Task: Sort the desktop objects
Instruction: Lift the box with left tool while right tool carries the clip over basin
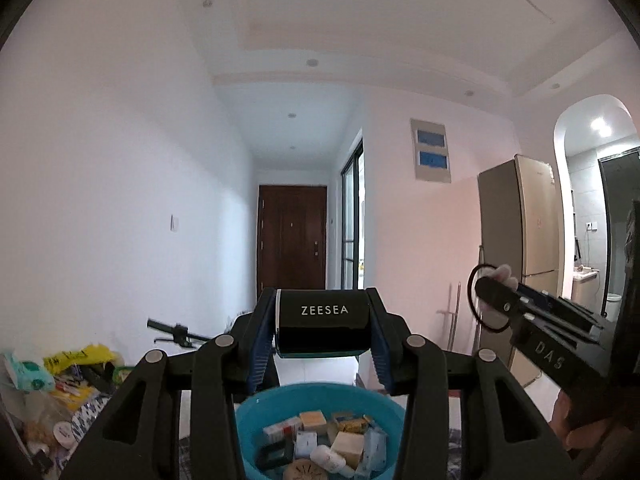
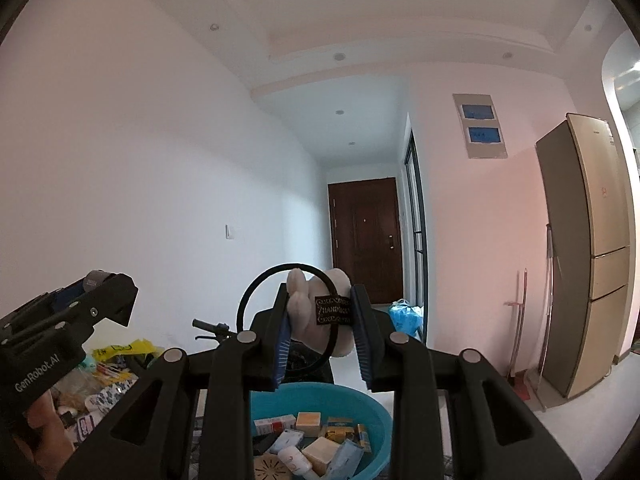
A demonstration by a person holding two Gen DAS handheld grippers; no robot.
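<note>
My left gripper (image 1: pixel 323 330) is shut on a black ZEESEA box (image 1: pixel 323 326) and holds it in the air above a blue basin (image 1: pixel 248 412). My right gripper (image 2: pixel 321 320) is shut on a beige plush hair tie (image 2: pixel 316 316) with a black elastic ring and a black label, also above the blue basin (image 2: pixel 380 412). The basin holds several small boxes and packets. The right gripper also shows at the right of the left wrist view (image 1: pixel 490 300). The left gripper shows at the left of the right wrist view (image 2: pixel 116 300).
A heap of packets and a yellow bag (image 1: pixel 80 360) lies left of the basin. A handlebar (image 1: pixel 176 330) sticks up behind it. A beige fridge (image 2: pixel 592 256) stands at the right wall. A dark door (image 2: pixel 366 240) closes the hallway.
</note>
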